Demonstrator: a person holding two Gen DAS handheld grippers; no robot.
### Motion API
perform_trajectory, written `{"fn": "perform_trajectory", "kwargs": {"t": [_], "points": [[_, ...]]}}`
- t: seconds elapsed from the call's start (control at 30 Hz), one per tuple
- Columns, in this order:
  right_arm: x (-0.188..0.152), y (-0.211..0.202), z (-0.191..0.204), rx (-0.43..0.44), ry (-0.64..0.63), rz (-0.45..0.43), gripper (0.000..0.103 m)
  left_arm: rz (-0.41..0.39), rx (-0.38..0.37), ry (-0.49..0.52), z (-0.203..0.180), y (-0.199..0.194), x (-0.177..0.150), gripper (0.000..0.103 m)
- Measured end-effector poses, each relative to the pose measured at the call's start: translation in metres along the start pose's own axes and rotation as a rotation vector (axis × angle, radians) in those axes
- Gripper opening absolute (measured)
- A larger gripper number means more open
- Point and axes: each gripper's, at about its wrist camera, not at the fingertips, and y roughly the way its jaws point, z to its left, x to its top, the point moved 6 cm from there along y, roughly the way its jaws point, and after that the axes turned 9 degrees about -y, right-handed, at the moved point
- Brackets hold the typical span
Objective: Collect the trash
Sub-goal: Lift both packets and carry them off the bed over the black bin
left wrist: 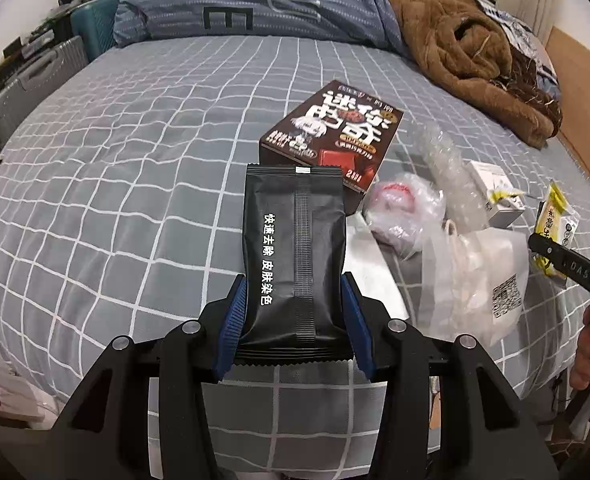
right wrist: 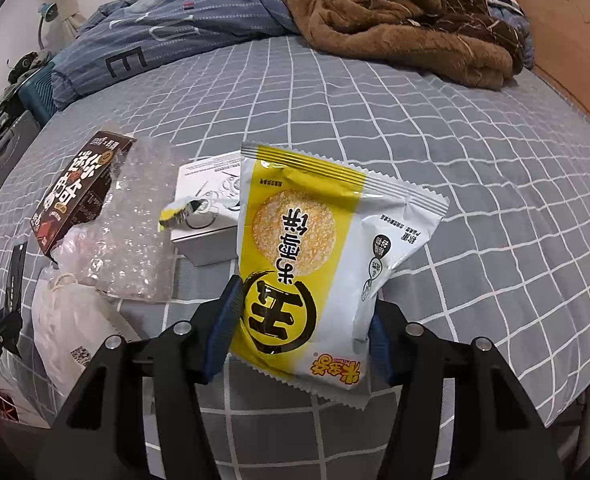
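A bed was covered by a grey cotton sheet (left wrist: 135, 184) crossed with white grid lines. A blue striped quilt (left wrist: 263, 4) printed with large letters was bunched along the far edge. A brown fleece blanket (right wrist: 399, 20) was heaped beside it. Grey and teal hard-shell suitcases (left wrist: 35, 76) were stood off the left side, and a tan wooden board (right wrist: 567, 40) ran along the right.

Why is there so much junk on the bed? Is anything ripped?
Yes. A torn yellow scrap lies on the white box, ripped off some wrapper. Crumpled bubble wrap, plastic bags and a brown box are scattered on the bed, odd for a bed.
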Motion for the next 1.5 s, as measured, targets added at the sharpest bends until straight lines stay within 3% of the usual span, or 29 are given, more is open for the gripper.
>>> {"fn": "perform_trajectory", "kwargs": {"t": [0.63,1.17,1.5], "points": [[-0.018,-0.061,0.006,0.02,-0.04,-0.099,0.054,-0.075,-0.046,0.01,-0.01,-0.033,-0.008,0.046],[-0.041,-0.114,0.017,0.008,-0.085,-0.165,0.054,-0.114,-0.072,0.019,-0.016,-0.078,-0.034,0.046],[-0.079,-0.138,0.022,0.007,-0.103,-0.17,0.054,-0.1,-0.083,0.028,-0.016,-0.095,-0.068,0.046]]}}
